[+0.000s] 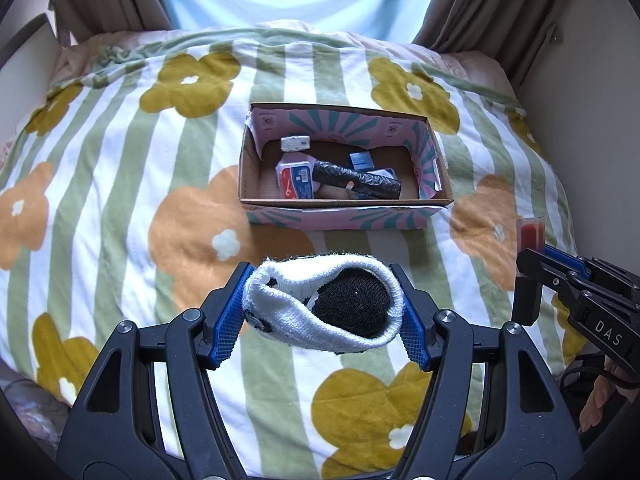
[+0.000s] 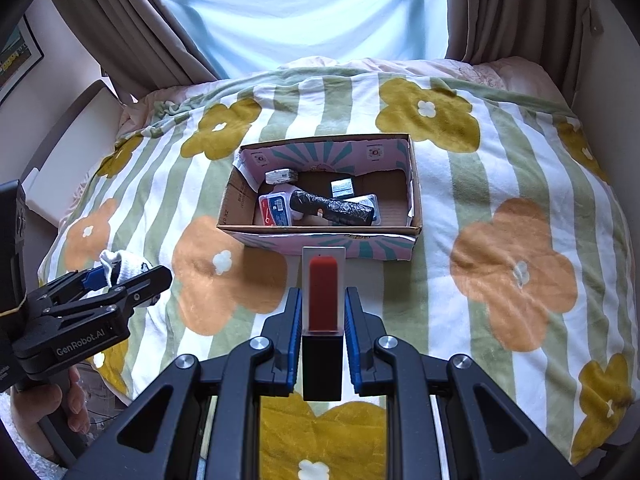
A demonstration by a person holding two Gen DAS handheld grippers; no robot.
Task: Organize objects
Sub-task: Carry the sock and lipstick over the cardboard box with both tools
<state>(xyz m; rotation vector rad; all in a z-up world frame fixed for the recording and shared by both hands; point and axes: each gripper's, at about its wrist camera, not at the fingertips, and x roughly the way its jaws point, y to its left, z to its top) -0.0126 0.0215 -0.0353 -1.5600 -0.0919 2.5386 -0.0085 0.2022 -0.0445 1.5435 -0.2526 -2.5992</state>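
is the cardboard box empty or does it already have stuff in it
Not empty. The box holds a black roll, a red-and-blue packet and a few smaller items; part of its floor is bare.

Lettering on the two grippers

The right gripper (image 1: 528,276), seen from the left wrist view, carries "DAS" in pale letters on its black body; the left gripper (image 2: 132,276), seen from the right wrist view, reads "GenRobot.AI" along its side.
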